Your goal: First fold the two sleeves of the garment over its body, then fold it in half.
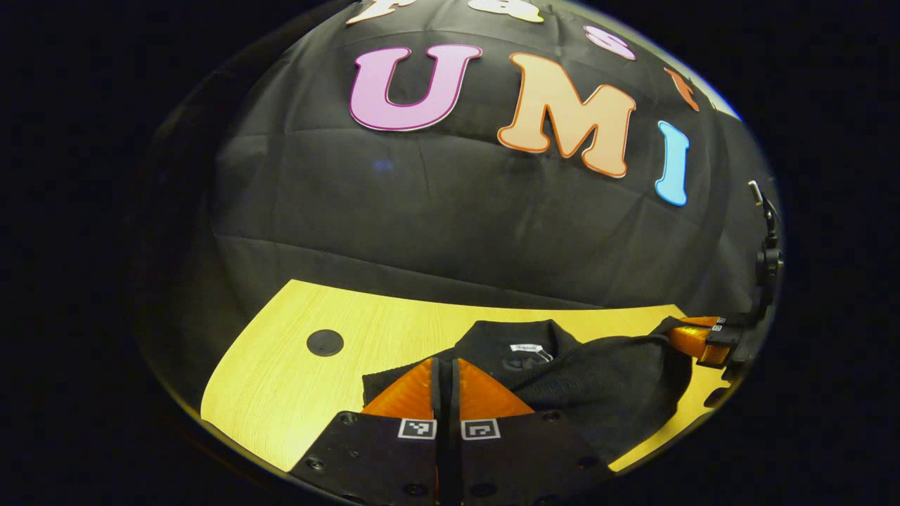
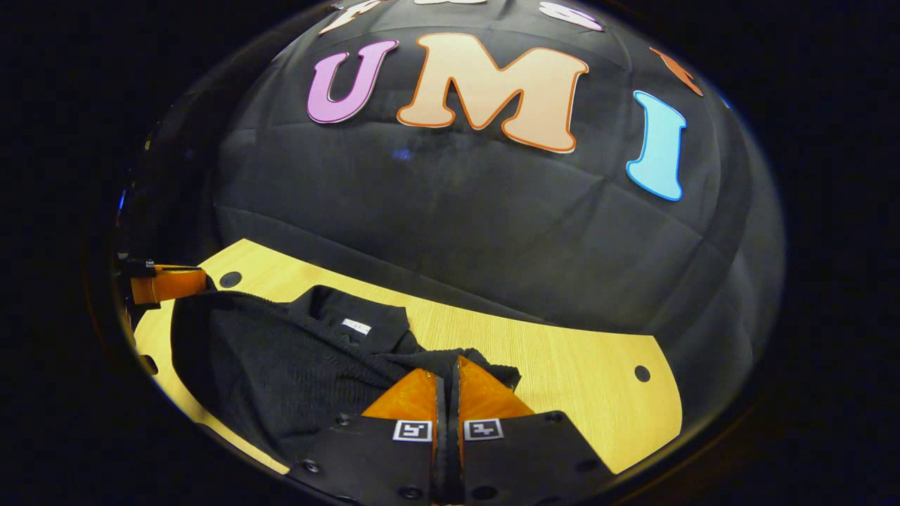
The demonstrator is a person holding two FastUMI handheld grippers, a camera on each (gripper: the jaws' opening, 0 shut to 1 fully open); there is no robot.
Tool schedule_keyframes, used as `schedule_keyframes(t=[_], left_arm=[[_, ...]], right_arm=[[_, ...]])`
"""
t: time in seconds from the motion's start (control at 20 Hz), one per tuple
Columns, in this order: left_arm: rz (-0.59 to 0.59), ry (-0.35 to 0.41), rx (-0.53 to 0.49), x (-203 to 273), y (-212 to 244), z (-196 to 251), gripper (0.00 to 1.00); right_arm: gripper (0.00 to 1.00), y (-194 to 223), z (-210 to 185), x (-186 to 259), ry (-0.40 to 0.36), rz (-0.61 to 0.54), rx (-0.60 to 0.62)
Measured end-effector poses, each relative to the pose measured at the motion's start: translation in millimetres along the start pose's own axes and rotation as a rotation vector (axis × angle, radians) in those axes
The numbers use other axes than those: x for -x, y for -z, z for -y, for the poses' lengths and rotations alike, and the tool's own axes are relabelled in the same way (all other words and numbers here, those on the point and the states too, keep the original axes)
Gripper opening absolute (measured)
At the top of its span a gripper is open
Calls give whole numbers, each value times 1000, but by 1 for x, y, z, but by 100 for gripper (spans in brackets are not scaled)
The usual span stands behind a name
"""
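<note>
A black knit garment [image 1: 605, 386] lies on the yellow wooden table [image 1: 295, 379], its collar with a white label [image 1: 526, 348] towards the booth wall. My left gripper [image 1: 444, 365] is shut on a corner of the fabric. In the left gripper view, my right gripper [image 1: 692, 337] pinches the other end at the far right. A raised fold of cloth stretches between the two, just short of the collar. In the right gripper view, my right gripper [image 2: 447, 365] is shut on the garment [image 2: 281, 365], and my left gripper [image 2: 169, 283] holds the cloth's far left edge.
The table [image 2: 576, 379] has round black holes [image 1: 325, 342] [image 2: 641, 373] near its corners. The black cloth wall rises right behind its far edge. Bare tabletop lies to either side of the garment.
</note>
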State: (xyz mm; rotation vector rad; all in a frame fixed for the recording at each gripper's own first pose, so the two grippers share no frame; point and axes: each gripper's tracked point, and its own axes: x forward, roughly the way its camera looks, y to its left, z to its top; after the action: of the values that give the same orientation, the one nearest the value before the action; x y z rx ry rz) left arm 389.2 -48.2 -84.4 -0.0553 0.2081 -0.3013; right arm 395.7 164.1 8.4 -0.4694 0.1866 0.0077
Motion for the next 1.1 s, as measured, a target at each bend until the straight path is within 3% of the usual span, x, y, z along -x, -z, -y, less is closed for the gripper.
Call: schedule_keyframes(t=[0.3,0.55,0.65,0.7,0.75,0.8,0.85,0.9,0.95,1.0,1.05,1.1], left_arm=[[-15,-33,-4,-23,14,-1,3],[-4,-57,8,-27,15,-7,7],[7,-87,-8,-28,12,-15,22],[9,-96,-14,-27,11,-17,33],[8,-96,-15,-26,10,-18,44],[5,-98,-16,-25,10,-19,43],[1,-102,-18,-24,9,-21,46],[-2,-103,-16,-21,8,-22,58],[-6,-102,-12,-18,8,-23,61],[-12,-108,-10,-14,8,-25,74],[-12,-107,-3,-9,6,-25,80],[-7,-104,6,-5,3,-24,80]], right_arm=[[2,20,-4,-31,11,-52,-18],[10,23,-6,-41,4,-45,4],[20,25,-7,-43,-12,-54,-30],[20,25,-9,-40,-26,-60,-52],[26,27,-10,-41,-42,-65,-75],[28,26,-13,-41,-64,-70,-98],[41,26,-16,-39,-81,-78,-124],[53,26,-16,-37,-94,-85,-144],[65,26,-13,-35,-91,-88,-150],[78,25,-11,-32,-86,-82,-140],[90,22,-12,-28,-81,-71,-119],[88,18,-12,-24,-77,-57,-99]])
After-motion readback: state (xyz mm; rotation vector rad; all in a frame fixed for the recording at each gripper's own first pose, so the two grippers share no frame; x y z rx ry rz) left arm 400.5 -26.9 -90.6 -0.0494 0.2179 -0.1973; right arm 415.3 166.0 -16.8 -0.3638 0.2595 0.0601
